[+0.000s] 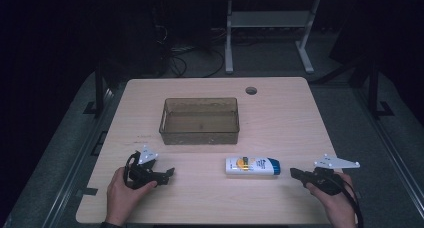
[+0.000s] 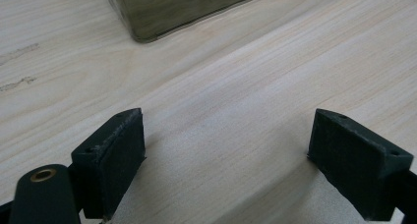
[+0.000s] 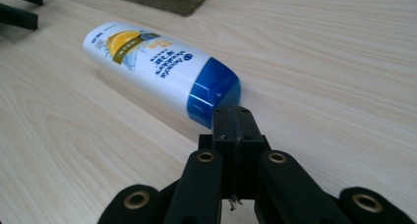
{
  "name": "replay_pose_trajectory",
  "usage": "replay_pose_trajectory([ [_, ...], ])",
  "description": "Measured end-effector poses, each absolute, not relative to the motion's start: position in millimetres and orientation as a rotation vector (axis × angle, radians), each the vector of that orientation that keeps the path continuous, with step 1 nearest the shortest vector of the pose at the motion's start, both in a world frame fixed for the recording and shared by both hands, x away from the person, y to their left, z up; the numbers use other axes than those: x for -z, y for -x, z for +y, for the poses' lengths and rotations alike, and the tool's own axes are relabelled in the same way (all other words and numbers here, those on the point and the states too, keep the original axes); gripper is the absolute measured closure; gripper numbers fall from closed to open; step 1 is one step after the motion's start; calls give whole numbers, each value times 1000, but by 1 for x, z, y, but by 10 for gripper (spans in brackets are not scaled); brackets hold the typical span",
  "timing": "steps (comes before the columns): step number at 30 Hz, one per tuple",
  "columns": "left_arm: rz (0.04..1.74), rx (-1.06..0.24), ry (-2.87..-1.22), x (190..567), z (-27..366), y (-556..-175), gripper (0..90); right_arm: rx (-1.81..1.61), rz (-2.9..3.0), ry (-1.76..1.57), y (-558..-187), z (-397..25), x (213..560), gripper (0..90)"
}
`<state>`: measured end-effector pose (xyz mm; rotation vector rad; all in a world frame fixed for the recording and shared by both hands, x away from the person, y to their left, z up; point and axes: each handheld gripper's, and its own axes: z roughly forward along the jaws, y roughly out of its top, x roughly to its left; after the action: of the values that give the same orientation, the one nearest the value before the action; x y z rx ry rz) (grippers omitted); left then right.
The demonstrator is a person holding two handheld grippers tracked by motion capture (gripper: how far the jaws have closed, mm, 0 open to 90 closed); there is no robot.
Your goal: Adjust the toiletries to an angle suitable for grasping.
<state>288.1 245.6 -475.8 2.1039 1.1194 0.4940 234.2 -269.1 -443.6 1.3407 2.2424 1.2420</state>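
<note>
High view: bottle [image 1: 252,166] lying at lower centre of the desk [image 1: 280,118], below the tub [image 1: 200,121]; left gripper view: left gripper [image 2: 226,150] spread over bare wood; right gripper view: right gripper [image 3: 238,130] pressed together just beside the blue cap, so it should probably open before grasping.

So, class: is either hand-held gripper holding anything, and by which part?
Nothing is held. The left hand-held gripper is open over bare table; the right hand-held gripper is shut, empty, beside the bottle.

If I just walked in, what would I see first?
A white bottle with a blue cap, lying on its side near the front of the wooden table. Behind it sits an empty see-through bin. The left tool is open and the right tool is shut near the cap.
</note>
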Motion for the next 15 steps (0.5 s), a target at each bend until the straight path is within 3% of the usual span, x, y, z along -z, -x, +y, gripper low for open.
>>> replay_pose_trajectory([
  [15,1119,-494,-2105,476,246,-288,127,-1236,2335,-1249,-233,-242,445,900],
])
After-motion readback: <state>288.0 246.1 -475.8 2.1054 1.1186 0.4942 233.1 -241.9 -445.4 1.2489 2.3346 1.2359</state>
